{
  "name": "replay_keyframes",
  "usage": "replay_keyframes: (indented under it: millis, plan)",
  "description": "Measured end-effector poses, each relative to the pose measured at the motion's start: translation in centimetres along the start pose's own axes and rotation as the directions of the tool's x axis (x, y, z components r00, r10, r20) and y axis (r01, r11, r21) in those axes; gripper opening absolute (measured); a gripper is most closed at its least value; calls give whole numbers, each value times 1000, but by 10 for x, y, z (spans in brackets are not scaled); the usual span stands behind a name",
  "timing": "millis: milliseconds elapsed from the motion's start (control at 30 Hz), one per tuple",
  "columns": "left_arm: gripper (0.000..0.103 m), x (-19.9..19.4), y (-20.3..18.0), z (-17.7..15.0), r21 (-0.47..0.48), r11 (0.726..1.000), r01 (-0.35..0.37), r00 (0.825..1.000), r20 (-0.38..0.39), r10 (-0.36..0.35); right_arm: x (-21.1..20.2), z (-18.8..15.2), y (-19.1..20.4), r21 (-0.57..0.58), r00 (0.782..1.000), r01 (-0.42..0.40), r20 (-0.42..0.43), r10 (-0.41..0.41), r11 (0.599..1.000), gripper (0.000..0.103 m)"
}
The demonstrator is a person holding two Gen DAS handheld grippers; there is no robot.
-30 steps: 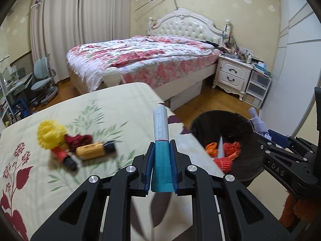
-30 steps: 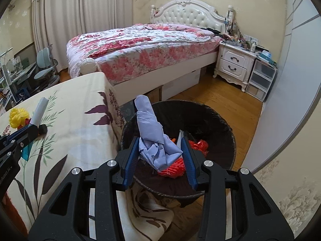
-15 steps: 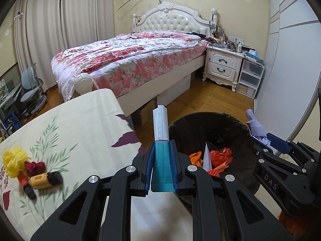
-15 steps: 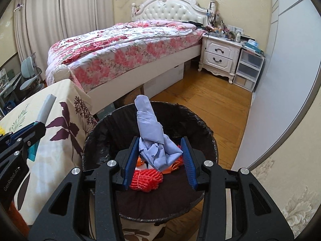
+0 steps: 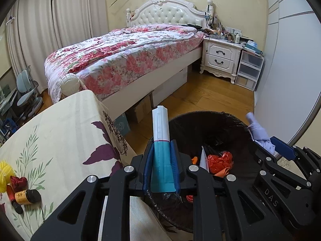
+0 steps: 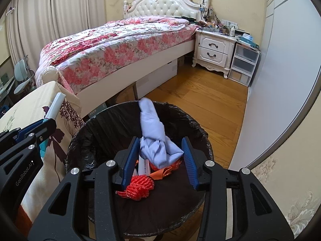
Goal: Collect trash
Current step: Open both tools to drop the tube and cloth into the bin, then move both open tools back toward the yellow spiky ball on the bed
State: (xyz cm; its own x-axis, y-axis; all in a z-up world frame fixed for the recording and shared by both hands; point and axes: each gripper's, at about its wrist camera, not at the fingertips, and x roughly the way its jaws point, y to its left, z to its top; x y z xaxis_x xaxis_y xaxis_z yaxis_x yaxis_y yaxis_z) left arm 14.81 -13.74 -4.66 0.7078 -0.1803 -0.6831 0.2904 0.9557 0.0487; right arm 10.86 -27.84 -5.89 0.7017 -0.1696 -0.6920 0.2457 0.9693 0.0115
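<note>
Fingers first: the left gripper (image 5: 161, 166) has its blue fingers (image 5: 147, 168) pinching a teal-and-white packet (image 5: 160, 140), though they've just been easing apart a touch with the packet between them. The right gripper (image 6: 159, 160) fingers (image 6: 130, 160) stand a bit wider, also just been opening, with a crumpled lavender cloth (image 6: 155, 140) between them; can't tell if the right-hand pad touches it. Both grippers sit over the black-lined trash bin (image 6: 80, 140), which fills the lower middle of the right wrist view. The packet hangs over the bin's left rim, right by the draped edge of the tabletop (image 5: 60, 132); its long axis runs straight up the frame, white end away from the camera, teal end in the grip. The cloth points the same way, narrow end toward the far rim. Down in the bin: red netting (image 6: 138, 186), orange scraps and a white carton. Open wood floor (image 6: 200, 104) lies beyond the bin toward the bed (image 6: 120, 40) and nightstand (image 6: 214, 50). Readable writing: "DAS" on the right gripper's arm in the left view, "GenRobot.AI" on the left one in the right view. Lower left of the left view, a yellow puff (image 5: 6, 174) and a small yellow-labelled bottle (image 5: 26, 196) lie on the tabletop.
</note>
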Motion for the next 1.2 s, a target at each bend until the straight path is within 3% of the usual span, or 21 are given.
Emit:
replay_keyframes:
  millis: [33,100,167,300,400,500,767,1200]
  plan:
    - [24,1,-1,0,3,1000,0,1000,-2,0,0,0,-1,1,1000,2,0,-2,1000,46]
    - [44,2,-2,0,2,1000,-2,1000,-4,2,0,0,-3,7,1000,12,5,-12,1000,50]
    - [55,1,-2,-1,-4,1000,-7,1000,2,7,0,0,-4,10,1000,21,6,-21,1000,50]
    - [72,-3,1,-2,-4,1000,-31,999,14,31,-5,0,-7,20,999,36,16,-37,999,57]
    - [78,-9,5,-1,-17,999,-45,999,21,45,-9,0,-8,23,999,46,24,-47,999,61]
    - [81,-17,9,-3,-16,997,-75,997,27,76,-15,-1,-6,19,998,53,30,-53,998,68]
    - [82,-38,39,-15,-49,990,-133,991,27,134,-30,-8,8,-6,999,33,30,-33,999,70]
    - [82,-75,117,-54,-176,952,-252,968,-26,251,-51,-21,77,-93,995,-96,13,97,991,70]
